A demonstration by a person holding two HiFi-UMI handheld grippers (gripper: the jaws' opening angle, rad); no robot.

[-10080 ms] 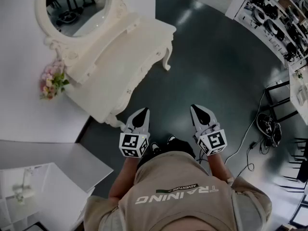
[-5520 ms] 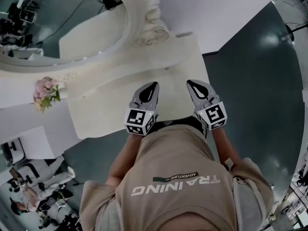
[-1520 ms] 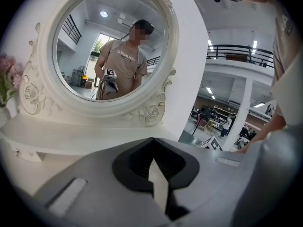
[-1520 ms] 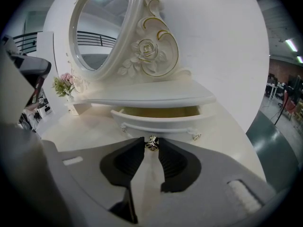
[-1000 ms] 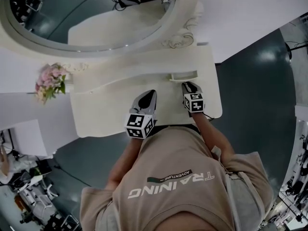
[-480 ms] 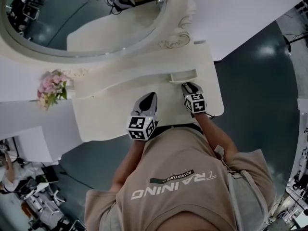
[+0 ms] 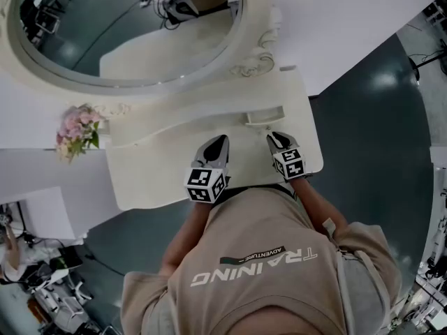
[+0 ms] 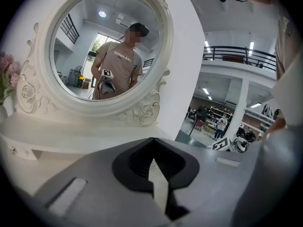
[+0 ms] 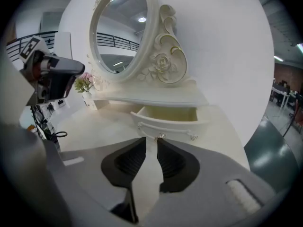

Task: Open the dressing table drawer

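Observation:
The cream dressing table (image 7: 160, 169) carries a small drawer (image 7: 264, 115) at the right of its raised shelf. The drawer stands pulled out, its hollow inside showing in the right gripper view (image 9: 166, 118). Its little knob (image 9: 161, 136) sits just beyond my right gripper (image 9: 151, 141). That gripper (image 7: 278, 139) hovers a short way in front of the drawer; its jaws are closing with a narrow gap and nothing between them. My left gripper (image 7: 218, 142) is shut and empty over the middle of the tabletop, its tips (image 8: 152, 141) aimed at the mirror.
A large oval mirror (image 7: 126, 33) in a carved frame rises behind the shelf. A pink flower bunch (image 7: 77, 130) stands at the table's left end. Dark floor (image 7: 377, 117) lies to the right of the table, a white wall behind it.
My right gripper has drawn back from the drawer front toward the person and its jaws have narrowed. The drawer stays pulled out. The left gripper has not moved.

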